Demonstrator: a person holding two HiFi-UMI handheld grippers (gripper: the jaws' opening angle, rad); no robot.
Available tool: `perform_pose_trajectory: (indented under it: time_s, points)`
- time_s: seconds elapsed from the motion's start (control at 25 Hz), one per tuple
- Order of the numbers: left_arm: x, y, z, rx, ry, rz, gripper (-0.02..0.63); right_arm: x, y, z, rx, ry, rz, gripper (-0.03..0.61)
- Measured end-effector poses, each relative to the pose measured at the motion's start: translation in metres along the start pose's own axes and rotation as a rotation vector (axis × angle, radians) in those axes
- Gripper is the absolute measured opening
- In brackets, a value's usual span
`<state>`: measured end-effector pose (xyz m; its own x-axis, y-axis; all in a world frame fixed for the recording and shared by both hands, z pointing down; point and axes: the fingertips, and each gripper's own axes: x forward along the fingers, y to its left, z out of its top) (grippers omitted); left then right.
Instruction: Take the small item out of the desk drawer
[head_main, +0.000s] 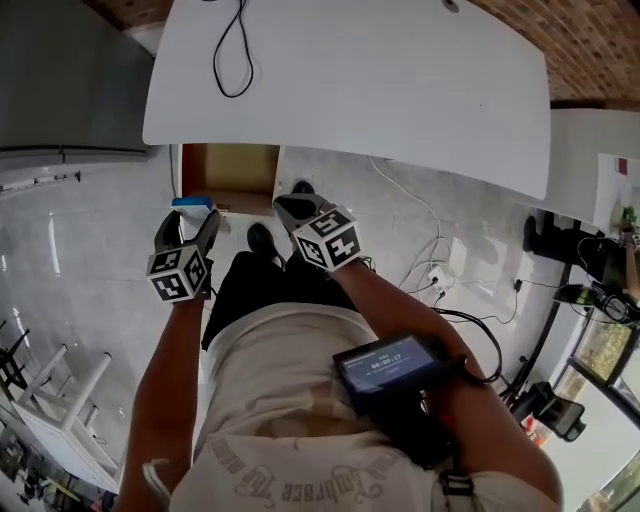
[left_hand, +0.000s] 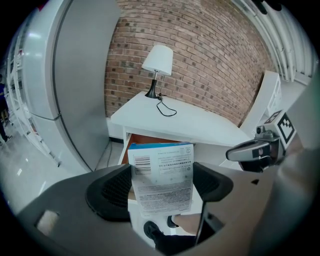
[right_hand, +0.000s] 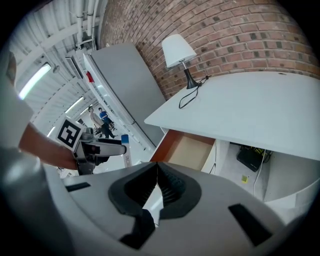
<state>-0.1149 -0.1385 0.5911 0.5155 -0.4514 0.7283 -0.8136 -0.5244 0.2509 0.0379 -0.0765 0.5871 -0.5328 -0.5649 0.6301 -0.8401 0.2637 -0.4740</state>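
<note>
A small white box with a blue top edge (left_hand: 162, 177) is clamped between the pads of my left gripper (left_hand: 161, 187), held upright in front of the open drawer. From the head view the box (head_main: 192, 203) shows as a blue strip at the left gripper (head_main: 187, 232). The desk drawer (head_main: 228, 172) is pulled out under the white desk (head_main: 400, 80), its wooden inside bare (right_hand: 192, 150). My right gripper (head_main: 298, 212) hovers by the drawer's right front corner, jaws closed together with nothing between them (right_hand: 156, 187).
A lamp (left_hand: 156, 67) and its black cord (head_main: 232, 55) are on the desk by the brick wall. A grey cabinet (head_main: 70, 80) stands at the left. Cables and a power strip (head_main: 435, 275) lie on the floor at the right. The person's shoes (head_main: 262, 238) are below the drawer.
</note>
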Motion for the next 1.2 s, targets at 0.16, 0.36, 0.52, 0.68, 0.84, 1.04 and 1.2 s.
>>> perform_pose_trajectory:
  time_s: [0.16,0.36,0.52,0.68,0.84,1.04,1.2]
  points:
    - [-0.018,0.003,0.006,0.003,-0.024,-0.003,0.383,-0.003,0.009,0.008,-0.01,-0.01,-0.008,0.006]
    - [-0.03,-0.001,0.015,-0.003,-0.057,-0.012,0.385,-0.014,0.01,0.016,-0.032,-0.021,-0.022,0.006]
    - [-0.042,-0.008,0.03,-0.014,-0.107,-0.034,0.385,-0.022,0.013,0.026,-0.042,-0.046,-0.032,0.006]
    - [-0.05,-0.019,0.049,0.006,-0.151,-0.065,0.384,-0.028,0.018,0.039,-0.065,-0.068,-0.028,0.006]
    - [-0.062,-0.027,0.06,0.032,-0.182,-0.093,0.384,-0.039,0.029,0.053,-0.095,-0.106,-0.028,0.006]
    - [-0.083,-0.031,0.067,0.035,-0.228,-0.11,0.385,-0.052,0.042,0.068,-0.137,-0.15,-0.029,0.006]
    - [-0.098,-0.039,0.066,0.037,-0.255,-0.125,0.383,-0.066,0.051,0.073,-0.155,-0.19,-0.034,0.006]
